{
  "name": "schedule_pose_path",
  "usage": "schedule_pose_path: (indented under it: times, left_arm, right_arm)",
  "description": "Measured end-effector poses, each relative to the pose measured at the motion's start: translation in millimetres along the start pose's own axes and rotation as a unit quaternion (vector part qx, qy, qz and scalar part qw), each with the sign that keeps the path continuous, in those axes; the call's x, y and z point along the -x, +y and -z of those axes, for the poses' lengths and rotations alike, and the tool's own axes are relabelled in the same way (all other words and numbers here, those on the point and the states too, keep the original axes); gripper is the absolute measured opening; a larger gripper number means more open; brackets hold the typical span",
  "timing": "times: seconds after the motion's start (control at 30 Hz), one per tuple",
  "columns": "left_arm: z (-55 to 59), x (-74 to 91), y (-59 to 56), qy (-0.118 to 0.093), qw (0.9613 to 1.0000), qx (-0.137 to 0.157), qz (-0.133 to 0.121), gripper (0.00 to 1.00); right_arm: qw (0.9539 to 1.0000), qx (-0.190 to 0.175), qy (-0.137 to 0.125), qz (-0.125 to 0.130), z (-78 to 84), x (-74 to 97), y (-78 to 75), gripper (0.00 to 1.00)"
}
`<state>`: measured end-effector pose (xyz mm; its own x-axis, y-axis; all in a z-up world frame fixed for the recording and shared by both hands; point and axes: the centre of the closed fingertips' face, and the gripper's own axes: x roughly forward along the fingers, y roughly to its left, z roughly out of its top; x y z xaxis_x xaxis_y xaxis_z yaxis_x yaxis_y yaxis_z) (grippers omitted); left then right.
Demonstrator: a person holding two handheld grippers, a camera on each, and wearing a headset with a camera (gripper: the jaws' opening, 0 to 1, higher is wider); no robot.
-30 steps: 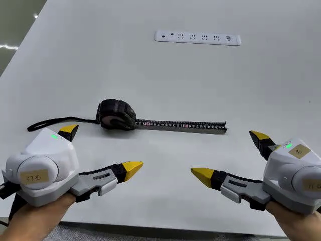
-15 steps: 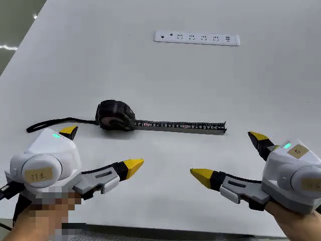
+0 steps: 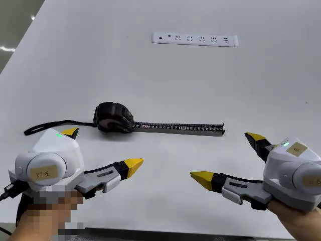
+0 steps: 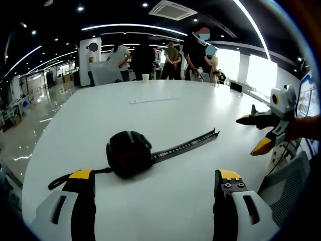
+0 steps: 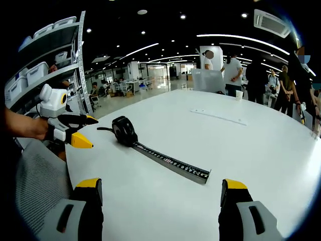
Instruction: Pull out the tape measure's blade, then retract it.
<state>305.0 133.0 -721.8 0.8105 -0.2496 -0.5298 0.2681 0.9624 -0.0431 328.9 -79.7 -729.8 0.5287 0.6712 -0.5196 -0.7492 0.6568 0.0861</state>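
1. Head view looked down on a broad white table [image 3: 150,65], matte and bare apart from a white power strip [image 3: 194,38] lying flat near its far edge.
2. The black tape measure [image 3: 114,117] sat left of centre on the table, its blade [image 3: 178,128] drawn out flat to the right with the hook end resting on the surface. A dark strap [image 3: 52,125] trailed off to the left of the case.
3. The left gripper [image 3: 102,147] hung at the near left edge, jaws spread wide and grasping nothing, apart from the tape measure.
4. The right gripper [image 3: 227,156] hung at the near right, likewise released and empty, on the near side of the blade's tip.
5. Around the table was a large open-plan hall with a dark ceiling and long strip lights.
6. The left gripper view took in what the head view did not: a group of people [image 4: 173,52] standing at the far end of the table, a paper cup [image 4: 145,77] beside them, and a glossy floor [image 4: 30,125] off to one side.
7. The right gripper view added tall metal shelves [image 5: 77,60] loaded with white bins [image 5: 37,73], and the left gripper across the table.
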Motion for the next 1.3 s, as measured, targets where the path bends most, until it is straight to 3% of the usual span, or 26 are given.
schedule_pose_path:
  times: [0.27,0.83,1.3]
  left_arm:
    - [-0.3,-7.4,5.9,0.009,0.9999,0.003,-0.012,0.96]
    - [-6.6,-24.9,11.6,0.007,0.9997,0.012,-0.018,0.99]
    - [-13.4,-35.5,22.2,0.005,0.9990,0.022,-0.038,0.99]
  right_arm:
    - [0.9997,0.014,0.008,-0.017,2.8,-3.7,-6.4,0.99]
    - [0.9973,0.031,0.036,-0.057,12.8,-11.9,-22.7,0.99]
    - [0.9913,0.067,0.055,-0.098,11.4,-23.6,-30.0,0.97]
